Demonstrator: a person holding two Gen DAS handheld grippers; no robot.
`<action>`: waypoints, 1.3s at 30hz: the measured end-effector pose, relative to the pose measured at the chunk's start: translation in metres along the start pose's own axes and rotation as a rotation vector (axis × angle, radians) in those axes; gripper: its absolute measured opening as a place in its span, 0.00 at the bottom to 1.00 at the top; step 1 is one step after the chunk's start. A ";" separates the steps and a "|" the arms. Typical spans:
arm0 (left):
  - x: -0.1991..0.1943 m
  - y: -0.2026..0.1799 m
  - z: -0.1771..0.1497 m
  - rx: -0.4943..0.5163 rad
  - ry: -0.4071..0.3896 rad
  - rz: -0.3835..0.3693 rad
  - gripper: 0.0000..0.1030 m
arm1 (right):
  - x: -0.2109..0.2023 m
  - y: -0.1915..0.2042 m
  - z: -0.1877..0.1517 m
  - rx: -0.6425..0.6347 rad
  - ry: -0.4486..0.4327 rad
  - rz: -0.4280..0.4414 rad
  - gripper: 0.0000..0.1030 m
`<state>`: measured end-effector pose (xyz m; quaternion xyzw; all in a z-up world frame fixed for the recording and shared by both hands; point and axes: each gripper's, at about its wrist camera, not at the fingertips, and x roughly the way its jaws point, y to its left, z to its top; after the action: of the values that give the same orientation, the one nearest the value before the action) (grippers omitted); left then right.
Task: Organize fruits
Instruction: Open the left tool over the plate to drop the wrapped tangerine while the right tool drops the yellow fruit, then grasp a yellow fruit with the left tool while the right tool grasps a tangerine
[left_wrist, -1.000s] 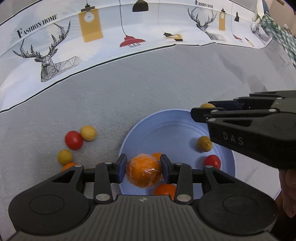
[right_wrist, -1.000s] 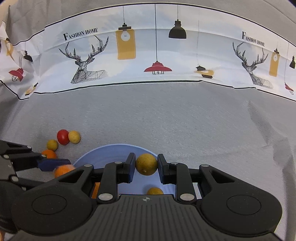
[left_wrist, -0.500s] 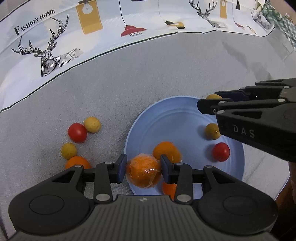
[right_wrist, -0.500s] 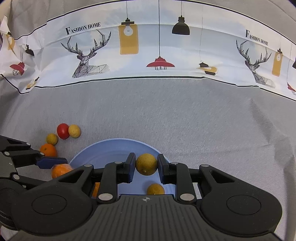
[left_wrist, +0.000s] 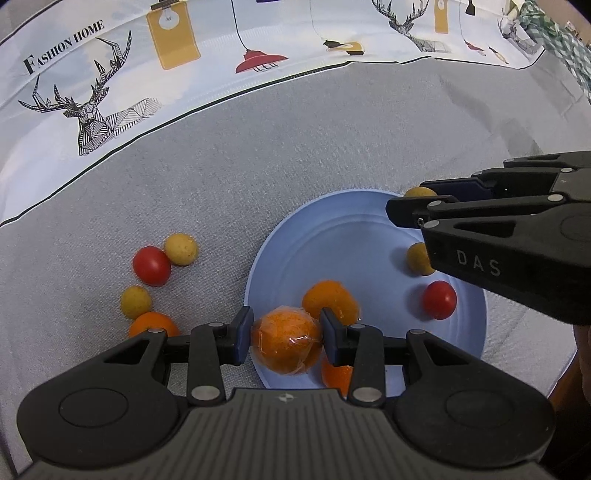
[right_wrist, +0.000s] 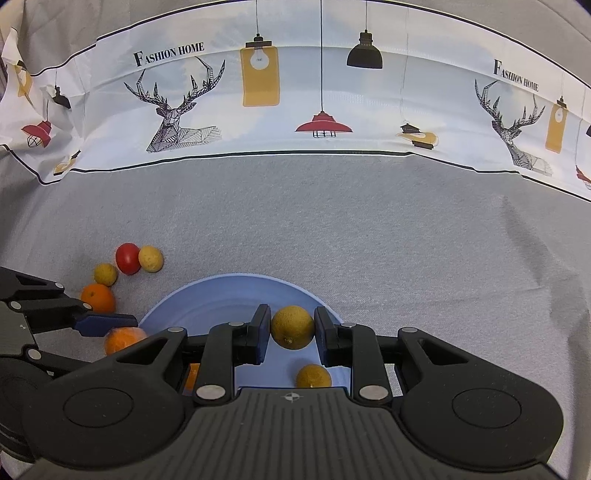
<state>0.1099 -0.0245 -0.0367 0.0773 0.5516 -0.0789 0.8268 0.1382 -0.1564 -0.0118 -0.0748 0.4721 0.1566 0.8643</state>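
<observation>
Right now both grippers are mid-delivery over the blue plate (left_wrist: 369, 236), each carrying one fruit. Left gripper (left_wrist: 286, 338) has its pads pressed on a wrapped orange (left_wrist: 286, 345), film visibly shiny over it, held above the plate's near-left rim. Right gripper (right_wrist: 291, 330) is narrow, clamped on a small yellow-brown fruit (right_wrist: 292, 326), prob a lime or small citrus, hanging over the plate's far side.

Step in hand, as I judge it: dropping these two onto the plate. Next move calls for lowering each close to the plate surface, then easing the jaws apart so the round fruit doesn't roll off; left one should shift inward a bit first, since it sits right at the rim.

Plate contents: two oranges (left_wrist: 328, 297) near the left gripper, one partly hidden under it, a red tomato (left_wrist: 439, 299) and a yellow fruit (left_wrist: 417, 258) on the right side.

Left on the grey cloth (left_wrist: 258, 166), beside the plate: red tomato (left_wrist: 151, 265) touching a yellow fruit (left_wrist: 181, 250), another yellow one (left_wrist: 135, 302), & an orange (left_wrist: 151, 325), 4 to go
</observation>
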 end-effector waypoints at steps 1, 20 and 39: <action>0.000 0.000 0.000 0.000 0.000 -0.002 0.42 | 0.000 0.000 0.000 0.000 0.001 0.000 0.26; -0.015 0.011 0.007 -0.077 -0.067 -0.030 0.49 | 0.003 -0.004 -0.001 0.021 0.000 -0.041 0.48; -0.057 0.142 0.016 -0.458 -0.189 -0.022 0.30 | -0.008 -0.001 0.010 0.083 -0.116 -0.022 0.24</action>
<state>0.1337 0.1135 0.0283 -0.1258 0.4761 0.0325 0.8697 0.1425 -0.1562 0.0000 -0.0351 0.4264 0.1313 0.8943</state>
